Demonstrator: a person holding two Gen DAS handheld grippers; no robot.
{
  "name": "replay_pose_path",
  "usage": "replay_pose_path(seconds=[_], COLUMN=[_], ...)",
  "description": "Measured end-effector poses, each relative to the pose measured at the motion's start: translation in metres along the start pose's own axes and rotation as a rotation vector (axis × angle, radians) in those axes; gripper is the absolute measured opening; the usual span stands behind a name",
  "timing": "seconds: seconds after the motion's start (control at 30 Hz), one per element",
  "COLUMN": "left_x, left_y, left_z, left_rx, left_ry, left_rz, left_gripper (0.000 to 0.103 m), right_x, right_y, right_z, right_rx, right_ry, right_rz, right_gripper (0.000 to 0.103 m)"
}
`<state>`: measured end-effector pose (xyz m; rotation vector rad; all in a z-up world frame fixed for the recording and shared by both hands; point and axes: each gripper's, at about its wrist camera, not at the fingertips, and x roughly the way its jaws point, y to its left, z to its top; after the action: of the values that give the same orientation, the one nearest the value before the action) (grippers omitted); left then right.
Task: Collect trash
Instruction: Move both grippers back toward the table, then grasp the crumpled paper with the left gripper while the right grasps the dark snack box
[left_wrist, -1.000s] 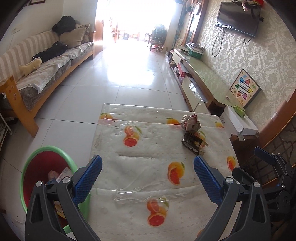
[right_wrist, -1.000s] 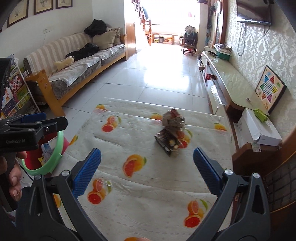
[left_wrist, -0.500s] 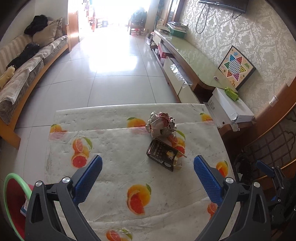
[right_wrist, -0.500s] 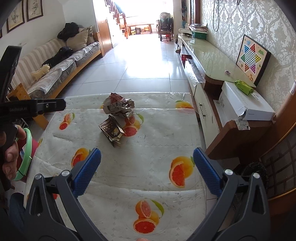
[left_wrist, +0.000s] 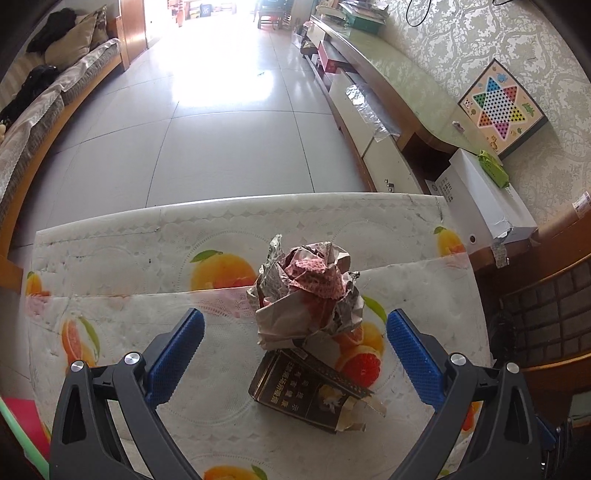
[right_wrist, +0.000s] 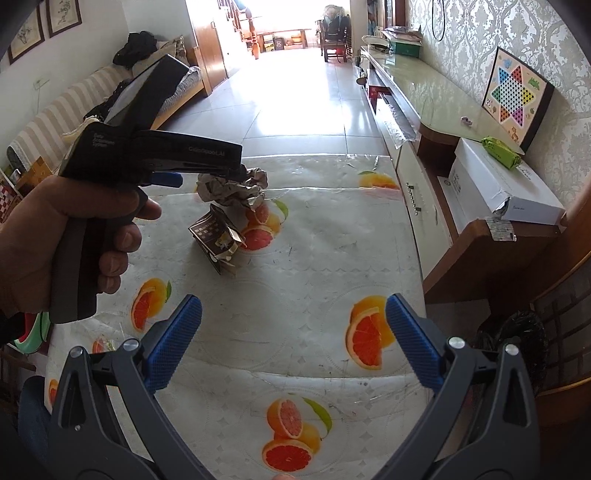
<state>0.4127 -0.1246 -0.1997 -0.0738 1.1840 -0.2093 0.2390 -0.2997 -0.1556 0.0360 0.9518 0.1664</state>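
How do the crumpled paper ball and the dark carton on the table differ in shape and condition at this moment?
The crumpled paper ball is a rounded, wrinkled wad in grey and reddish print; the dark carton keeps flat, boxy sides with gold lettering. The ball stands taller, while the carton lies on its side with a torn-open end. The ball sits farther from the open left gripper; the carton lies nearer. Both rest close together on the fruit-print tablecloth, ungrasped.

A table (left_wrist: 110, 258) under an orange-print plastic cover fills the lower half of both views. At upper left a striped sofa (right_wrist: 55, 110) carries cushions and dark clothing. Along the right runs a long low cabinet (left_wrist: 388, 74); a Chinese checkers board (left_wrist: 500, 107) leans on the patterned wall, with a white box (left_wrist: 484, 195) just below it. Pale floor tiles (left_wrist: 221, 140) stretch toward a bright doorway.
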Motion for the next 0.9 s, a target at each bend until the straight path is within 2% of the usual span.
replay_pose_path(seconds=[0.23,0.4,0.47,0.53,0.63,0.9], left_x=[0.029,0.044,0.043,0.037,0.024,-0.043], left_y=[0.000,0.002,0.003,0.004,0.010,0.043], left_z=[0.009,0.012,0.012,0.013,0.013,0.002], left_rx=[-0.023,-0.034,-0.037,-0.024,-0.014,0.023], left_ry=[0.032,0.067,0.064,0.052,0.034,-0.085], left_rz=[0.007,-0.007,-0.013,-0.024,-0.034,-0.003], left_gripper=[0.092,0.078,0.066,0.057,0.053,0.051], right_x=[0.008,0.013,0.017,0.021,0.025,0.055], right_y=[0.003,0.007,0.009,0.012,0.019,0.055], right_z=[0.005,0.009,0.011,0.014,0.020,0.041], right_rx=[-0.004,-0.022,-0.034,-0.045,-0.064,-0.168], right_ry=[0.013,0.014,0.019,0.022,0.018,0.018], right_rz=[0.004,-0.002,-0.006,-0.003,0.017,0.071], right_gripper=[0.098,0.098,0.098,0.098,0.098,0.098])
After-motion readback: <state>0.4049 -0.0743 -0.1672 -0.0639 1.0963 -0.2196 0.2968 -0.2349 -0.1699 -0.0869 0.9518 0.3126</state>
